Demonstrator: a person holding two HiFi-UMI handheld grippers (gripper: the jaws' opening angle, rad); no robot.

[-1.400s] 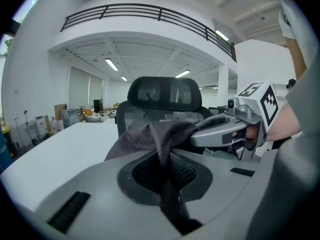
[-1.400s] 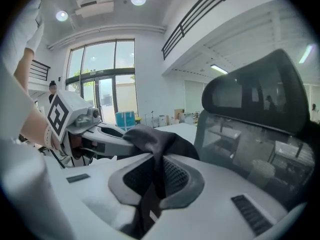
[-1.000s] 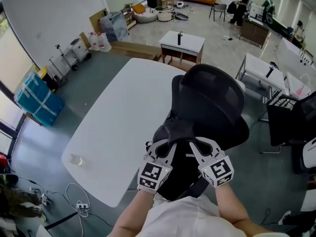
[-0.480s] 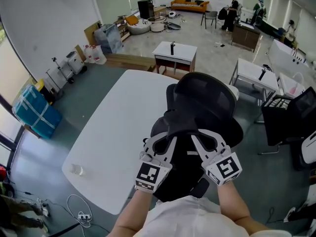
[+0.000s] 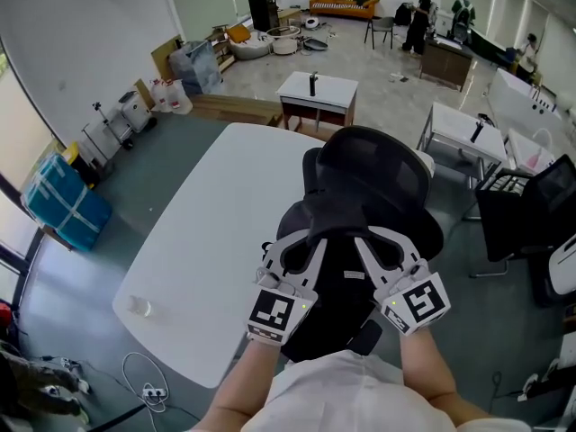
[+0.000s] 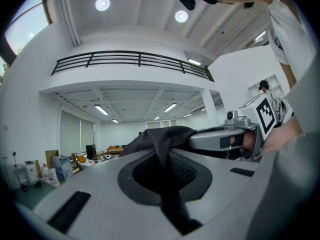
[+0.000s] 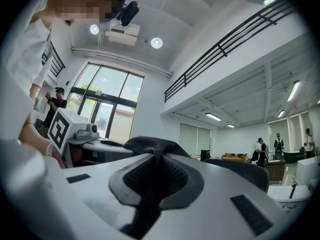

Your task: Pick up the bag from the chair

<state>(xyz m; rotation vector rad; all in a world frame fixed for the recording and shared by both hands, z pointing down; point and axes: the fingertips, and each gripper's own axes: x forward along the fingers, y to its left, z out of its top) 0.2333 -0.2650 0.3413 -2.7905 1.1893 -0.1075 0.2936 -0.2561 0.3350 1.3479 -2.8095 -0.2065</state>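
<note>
1. While their jaws are pinched tight on bunched fabric, the left gripper [image 5: 304, 239] and right gripper [image 5: 362, 238] hold the black bag [image 5: 331, 221].
2. It hangs before the chair [image 5: 382, 174]; black on black hides its outline and lower end.

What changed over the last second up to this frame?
The left claw and the right claw, both shut on the bunched top of the black bag, drew it a little upward, toward the head camera, and the right one drifted slightly outward. Nothing was let go. The chair and the white table stayed put.
</note>
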